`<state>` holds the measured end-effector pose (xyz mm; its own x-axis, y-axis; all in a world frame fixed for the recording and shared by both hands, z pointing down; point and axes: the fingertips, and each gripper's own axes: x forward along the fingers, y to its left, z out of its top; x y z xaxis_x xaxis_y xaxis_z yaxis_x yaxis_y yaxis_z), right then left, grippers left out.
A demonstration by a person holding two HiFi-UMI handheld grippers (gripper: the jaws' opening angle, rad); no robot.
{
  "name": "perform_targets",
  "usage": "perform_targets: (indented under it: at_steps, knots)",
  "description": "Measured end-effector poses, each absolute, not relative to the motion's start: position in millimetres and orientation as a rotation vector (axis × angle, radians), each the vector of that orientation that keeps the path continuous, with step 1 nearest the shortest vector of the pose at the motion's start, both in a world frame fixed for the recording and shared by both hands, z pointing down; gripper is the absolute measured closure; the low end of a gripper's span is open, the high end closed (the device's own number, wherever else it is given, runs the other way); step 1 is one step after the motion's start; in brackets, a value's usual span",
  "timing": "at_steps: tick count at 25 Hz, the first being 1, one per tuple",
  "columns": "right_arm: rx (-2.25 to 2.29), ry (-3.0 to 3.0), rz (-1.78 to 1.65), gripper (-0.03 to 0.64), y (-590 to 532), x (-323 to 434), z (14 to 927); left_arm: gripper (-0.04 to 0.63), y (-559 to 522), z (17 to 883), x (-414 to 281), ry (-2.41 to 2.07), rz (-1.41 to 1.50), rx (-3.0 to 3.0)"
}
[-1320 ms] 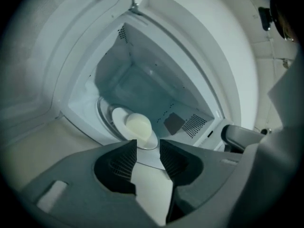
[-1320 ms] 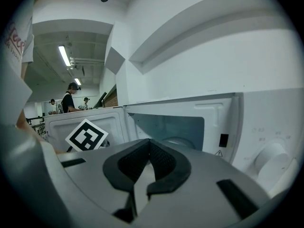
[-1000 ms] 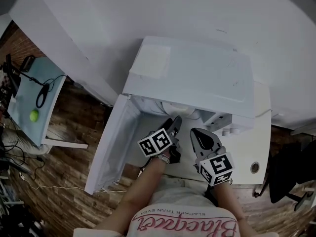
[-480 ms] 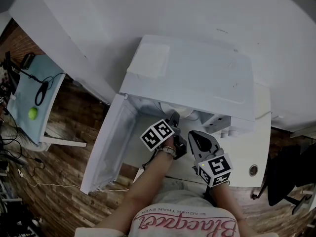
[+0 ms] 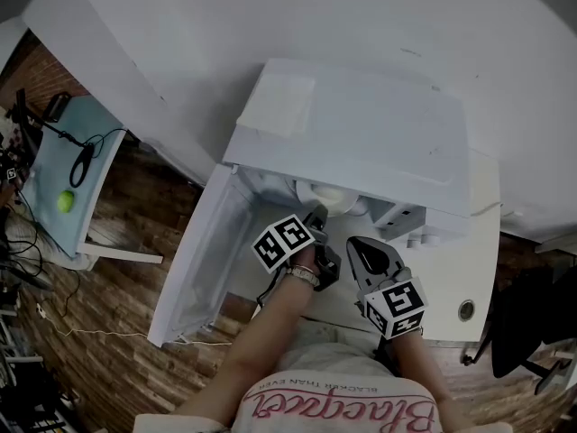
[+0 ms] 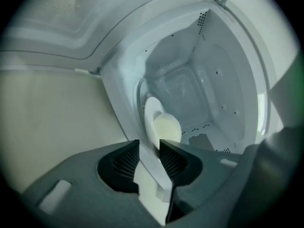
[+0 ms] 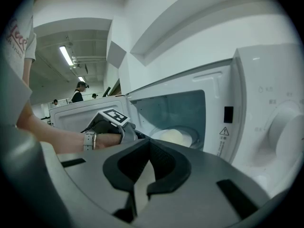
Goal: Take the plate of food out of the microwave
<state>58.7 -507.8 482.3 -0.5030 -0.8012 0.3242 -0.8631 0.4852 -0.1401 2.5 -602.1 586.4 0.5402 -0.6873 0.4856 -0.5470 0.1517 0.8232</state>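
a wood-look floor runs off to the left, where a small pale table [image 5: 54,165] holds a green ball [image 5: 65,202], well apart from my work. the white microwave [image 5: 361,133] sits on a white counter [image 5: 473,260] against the wall. its door [image 5: 203,251] is swung wide to the left, which leaves the cavity free to reach into.

my left gripper [image 6: 149,145] is at the mouth of the cavity, rolled so that its jaws straddle the near rim of the plate [image 6: 151,115]. the jaws have just been closing, and the rim now fills the gap at their tips, so i read this as a pinch on the plate and not a hover. the plate sits on the microwave floor with a pale mound of food [image 6: 167,129] in its middle. taking it by the edge keeps my pads off the food.

my right gripper [image 7: 149,141] hangs just outside the opening, to the right of the left one, with its jaws together on nothing. i judge it is held back to leave the left room, and to be near enough to steady the far side once the plate clears the frame. further right is the control knob [image 7: 285,122].

the plate is not yet out. the pull should be kept level, or the food may slide.
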Motion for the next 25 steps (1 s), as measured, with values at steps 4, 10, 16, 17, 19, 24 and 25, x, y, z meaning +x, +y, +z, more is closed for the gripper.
perform_targets:
  at_steps: [4,10,16,17,19,24,25]
  knots:
    - [1.427,-2.513,0.419,0.606,-505,59,484,0.526,-606,580,2,-1.086,-0.194,1.514]
    - [1.438,-2.502,0.416,0.606,-501,59,484,0.546,-606,580,-2,-1.031,-0.285,1.468]
    - [1.448,-2.496,0.421,0.606,-496,57,488,0.557,-607,580,-9,-1.000,-0.352,1.442]
    - [1.448,-2.495,0.422,0.606,-495,56,488,0.557,-607,579,-9,-0.996,-0.357,1.440]
    - [1.448,-2.494,0.425,0.606,-493,56,489,0.558,-606,578,-9,-0.996,-0.362,1.432]
    - [1.455,-2.489,0.437,0.606,-490,58,493,0.569,-603,571,-10,-1.000,-0.367,1.453]
    - [1.456,-2.490,0.439,0.606,-490,58,493,0.572,-602,570,-10,-0.993,-0.379,1.458]
